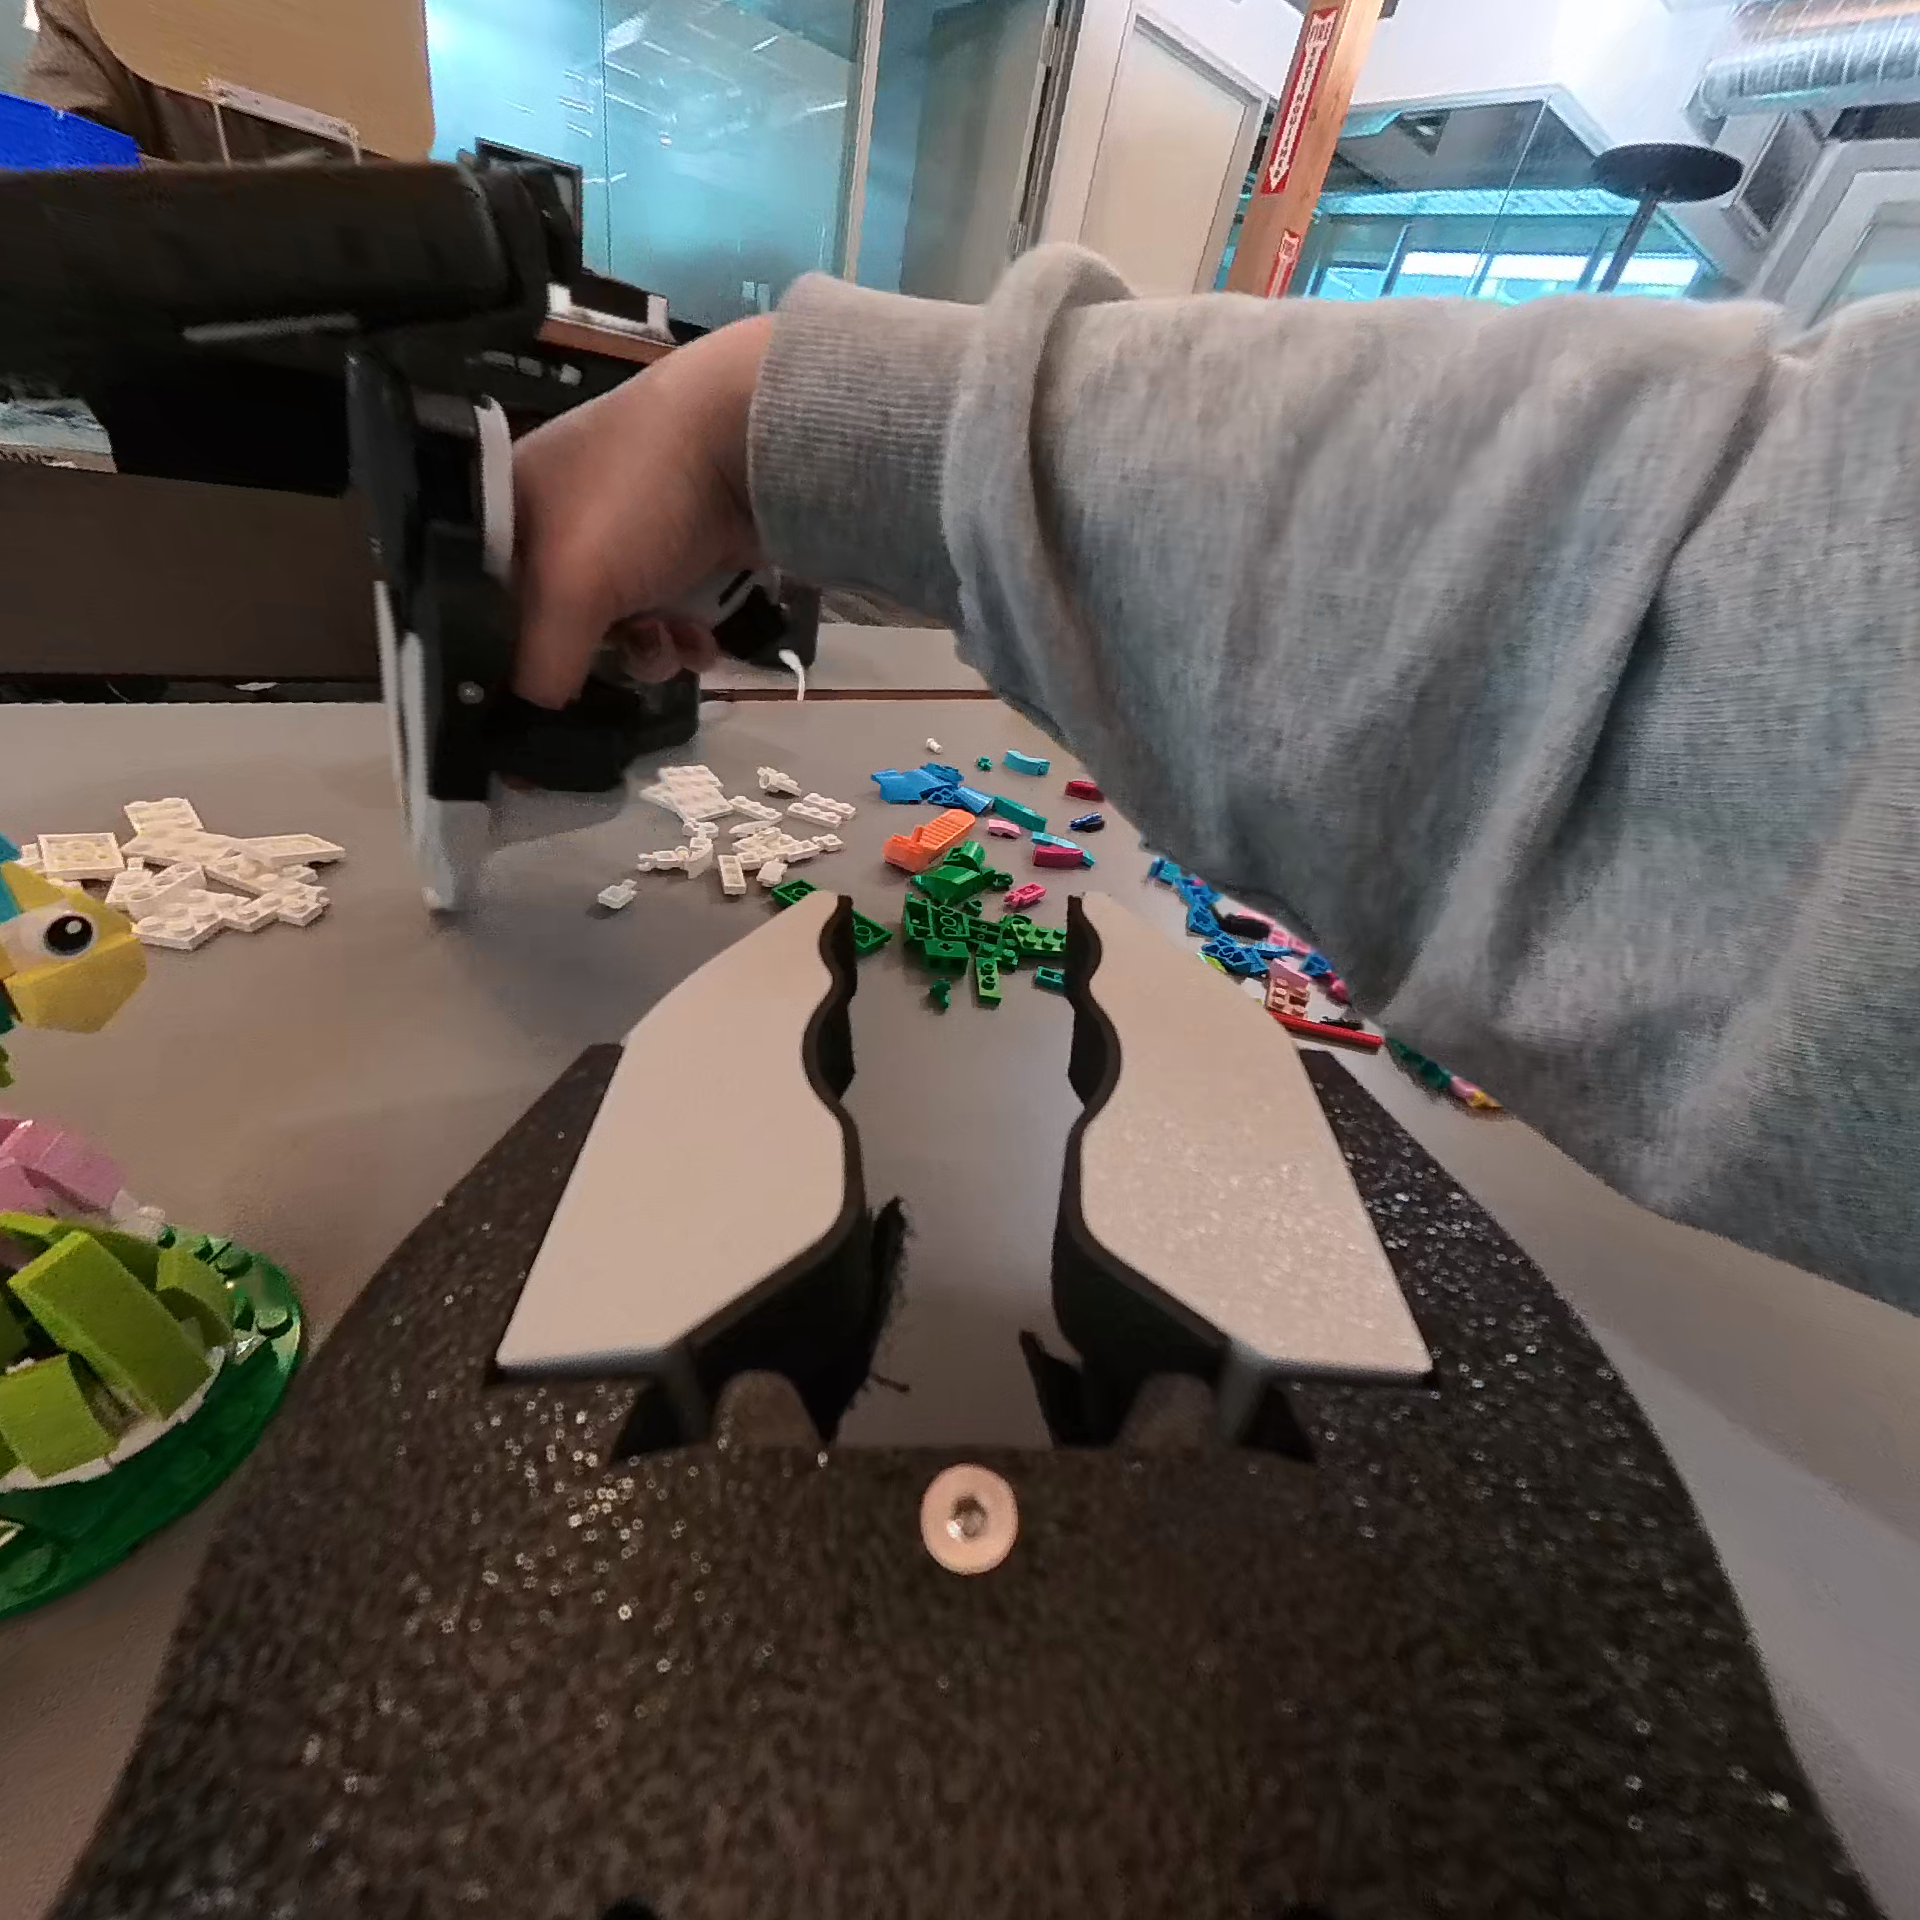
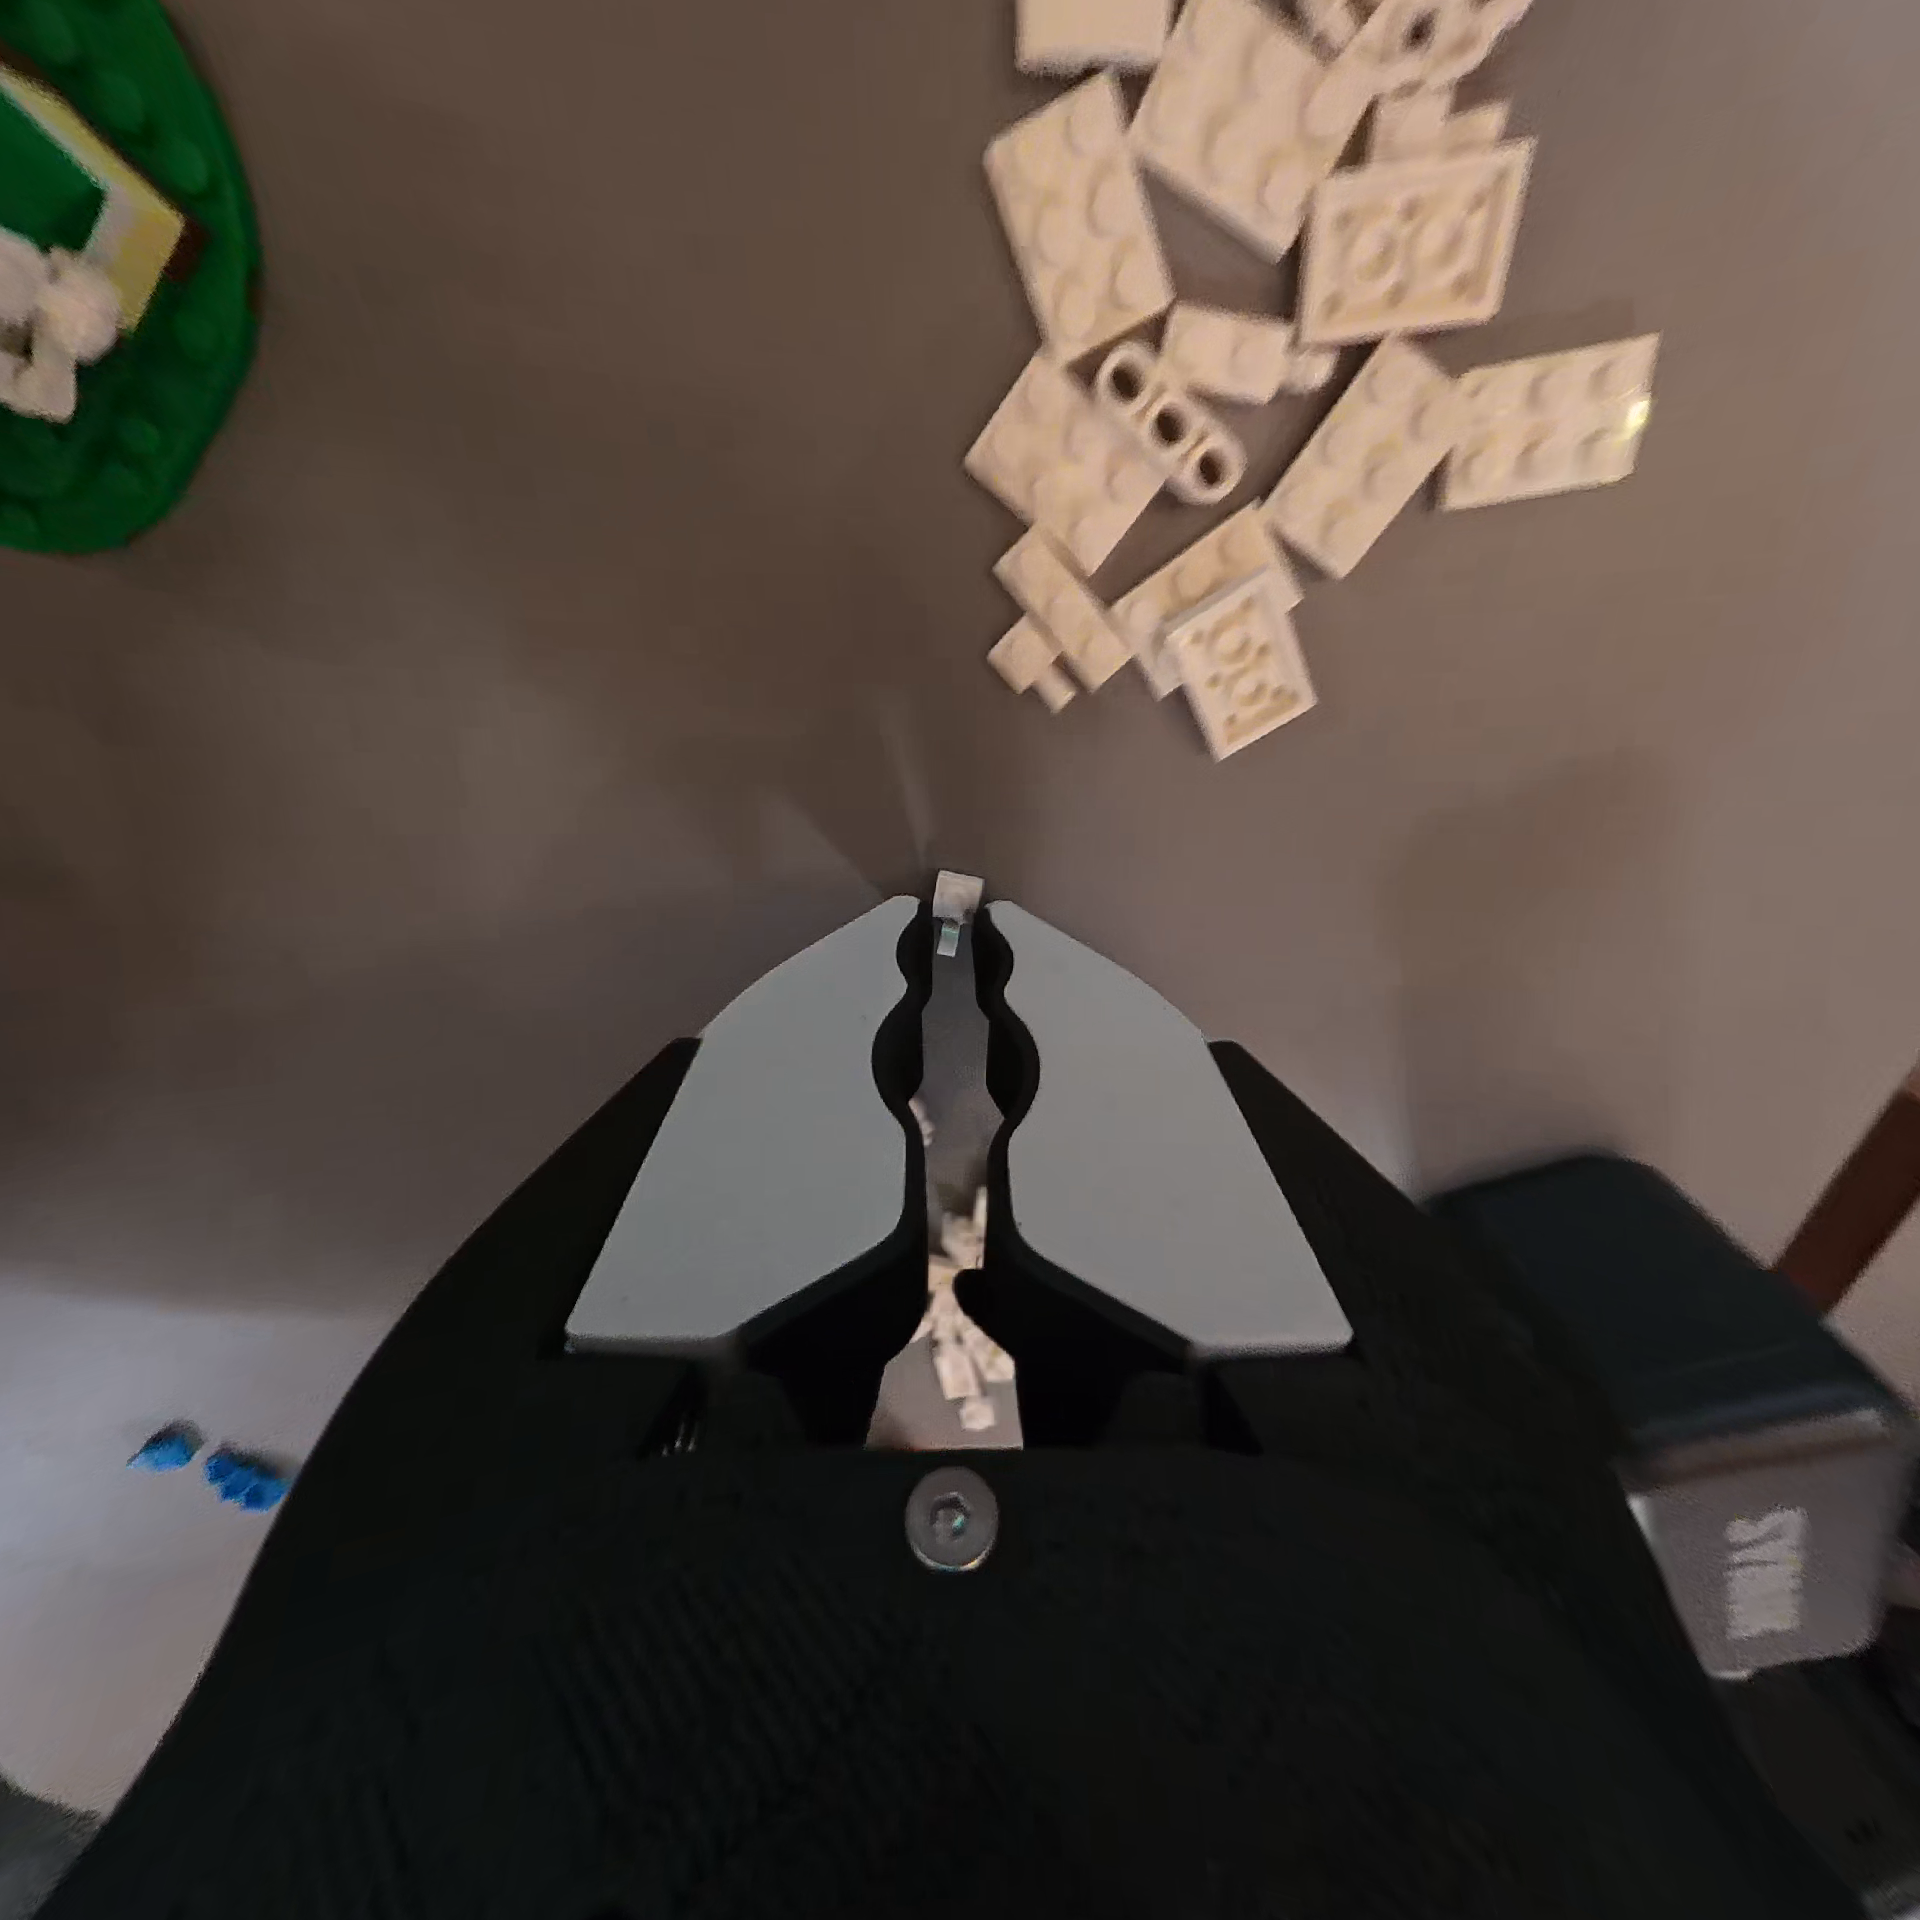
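White plastic shows at the very tip of the right gripper: a small white brick piece is pinched between its two fingertips, the jaws drawn nearly together on it, and it is carried above the grey table. Ahead and to the right of that gripper lies a heap of white plates, well apart from the held piece. Far ahead to its left sits a round green base with a build on it.

The left gripper hangs low over the table with its jaws apart and nothing between them. Just beyond its fingertips lies a cluster of green bricks, with an orange piece and blue pieces farther on. A second scatter of small white pieces lies ahead to its left. The person's grey sleeve crosses in front of it, the hand gripping the right gripper's handle. To its near left stand a yellow brick figure with an eye and the green base.
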Demonstrator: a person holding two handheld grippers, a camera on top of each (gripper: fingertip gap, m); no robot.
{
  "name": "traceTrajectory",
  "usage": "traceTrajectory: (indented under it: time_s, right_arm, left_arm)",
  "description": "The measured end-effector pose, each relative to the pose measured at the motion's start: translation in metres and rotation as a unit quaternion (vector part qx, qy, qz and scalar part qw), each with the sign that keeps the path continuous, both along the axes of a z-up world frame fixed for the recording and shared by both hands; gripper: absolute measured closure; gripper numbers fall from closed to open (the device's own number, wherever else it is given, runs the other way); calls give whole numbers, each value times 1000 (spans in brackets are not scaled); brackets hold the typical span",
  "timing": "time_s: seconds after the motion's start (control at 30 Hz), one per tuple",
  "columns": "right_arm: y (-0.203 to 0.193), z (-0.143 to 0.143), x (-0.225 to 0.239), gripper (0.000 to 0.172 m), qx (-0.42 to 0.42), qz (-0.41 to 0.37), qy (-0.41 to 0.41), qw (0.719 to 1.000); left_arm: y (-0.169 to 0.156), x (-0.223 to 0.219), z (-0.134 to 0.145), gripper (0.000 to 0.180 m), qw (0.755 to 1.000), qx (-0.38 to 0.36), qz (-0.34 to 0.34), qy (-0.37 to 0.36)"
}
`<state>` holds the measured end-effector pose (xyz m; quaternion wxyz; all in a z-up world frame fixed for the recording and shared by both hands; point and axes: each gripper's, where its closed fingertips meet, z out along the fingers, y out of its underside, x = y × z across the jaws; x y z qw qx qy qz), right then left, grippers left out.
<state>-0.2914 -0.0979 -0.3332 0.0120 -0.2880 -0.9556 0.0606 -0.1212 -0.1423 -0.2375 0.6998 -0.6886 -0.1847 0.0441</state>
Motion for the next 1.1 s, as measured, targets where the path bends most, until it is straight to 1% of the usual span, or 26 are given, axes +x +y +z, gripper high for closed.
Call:
traceTrajectory:
  time_s: [0.17, 0.3, 0.33, 0.37, 0.4, 0.43, 0.5, 0.53, 0.6, 0.63, 0.73, 0.87, 0.93, 1.1]
  right_arm:
    - [-17, 12, -52, 166, -20, -12, 66, 998]
    - [-27, 10, -71, 166, -11, -14, 69, 997]
    - [-28, 9, -72, 161, -9, -16, 63, 998]
    - [-29, 9, -71, 150, -9, -16, 59, 998]
    - [-29, 11, -68, 145, -11, -12, 59, 998]
    - [-27, 14, -65, 144, -15, -8, 62, 998]
    - [-17, 24, -55, 141, -24, -12, 62, 998]
    - [-8, 27, -47, 136, -25, -20, 53, 998]
    - [21, 30, -31, 130, -5, -41, 38, 998]
    - [37, 29, -25, 130, 8, -62, 32, 998]
    - [80, 29, -11, 130, 27, -159, 22, 987]
    - [104, 27, 1, 128, 6, -202, 30, 979]
    - [110, 22, 3, 124, -4, -195, 34, 980]
    - [121, 9, 7, 125, -6, -96, 66, 993]
  left_arm:
    - [-1, 0, 0, 142, 1000, 1, 0, 0]
    - [0, 0, 0, 142, 1000, 1, -2, 1]
    - [0, 0, 0, 142, 1000, 1, -2, 1]
    - [0, 0, 0, 142, 1000, 1, -2, 1]
    - [0, 0, 0, 142, 1000, 1, -3, 0]
    - [-1, 0, 0, 142, 1000, 1, -3, 0]
    - [-1, 0, 0, 142, 1000, 0, -3, 1]
    - [-1, 0, 0, 142, 1000, -1, -2, 2]
    - [-1, 0, 0, 142, 1000, 0, -2, 4]
    - [-1, 0, 0, 142, 1000, -1, -2, 4]
    - [-1, -1, 0, 142, 1000, -2, 0, 4]
    - [-1, -2, -1, 142, 1000, -2, 0, 3]
    - [-1, -2, -1, 142, 1000, -3, 1, 5]
    - [-1, -1, -1, 142, 1000, -3, 0, 6]
